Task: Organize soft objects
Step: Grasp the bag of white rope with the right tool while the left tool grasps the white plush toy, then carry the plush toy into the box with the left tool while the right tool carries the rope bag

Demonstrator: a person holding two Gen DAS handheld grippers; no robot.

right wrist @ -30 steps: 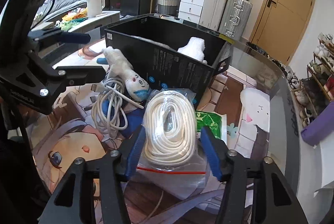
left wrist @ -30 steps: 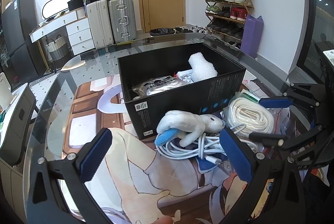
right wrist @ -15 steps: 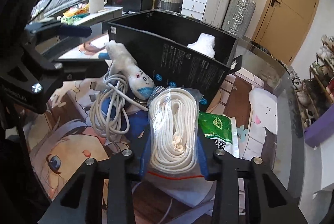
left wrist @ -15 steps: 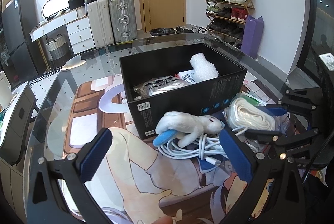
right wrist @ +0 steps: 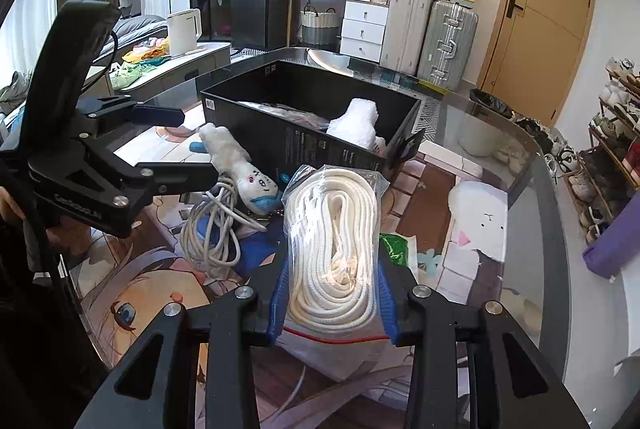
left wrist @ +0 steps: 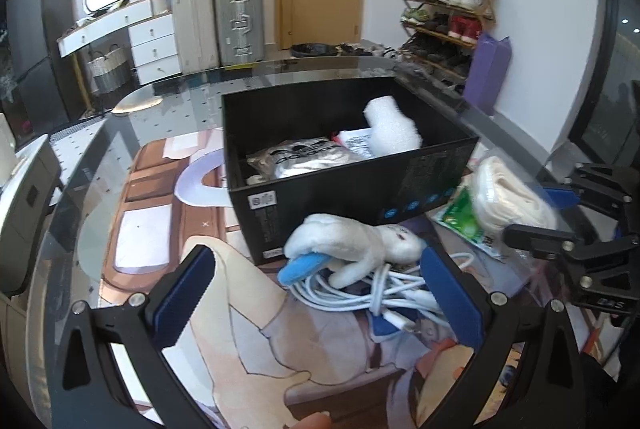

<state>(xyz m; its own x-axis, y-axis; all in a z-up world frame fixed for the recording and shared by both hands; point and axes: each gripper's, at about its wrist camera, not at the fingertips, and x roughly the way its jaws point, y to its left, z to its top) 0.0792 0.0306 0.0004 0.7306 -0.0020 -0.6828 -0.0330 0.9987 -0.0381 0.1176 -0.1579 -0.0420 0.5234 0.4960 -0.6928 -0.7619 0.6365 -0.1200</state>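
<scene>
The right hand-held gripper point(right wrist: 334, 303) is clamped on the bagged coil of white rope point(right wrist: 334, 249), its blue pads pressed against both sides of the clear bag. A second ago those pads stood apart on either side of the coil as it lay flat on the table; half a second ago they had closed on it. Now the bag is raised, its top edge level with the near wall of the black box point(right wrist: 320, 145), and the green packet point(right wrist: 394, 249) it had partly covered shows beneath it. In the left wrist view the coil point(left wrist: 508, 195) hangs in the air just right of the box's corner, blurred, with the green packet point(left wrist: 464, 225) lying on the table below it.

The left hand-held gripper point(left wrist: 318, 291) stands wide and holds nothing, much as before. Between its pads lie the white plush toy point(left wrist: 352, 241) and the bundle of white cable point(left wrist: 372, 289), the toy resting on the cable against the box's point(left wrist: 360, 185) front wall. Inside the box are a white foam roll point(left wrist: 390, 127) and a bagged pale item point(left wrist: 308, 159). All of this sits on the glass-topped table point(left wrist: 160, 121) over an illustrated mat point(left wrist: 240, 329).
</scene>
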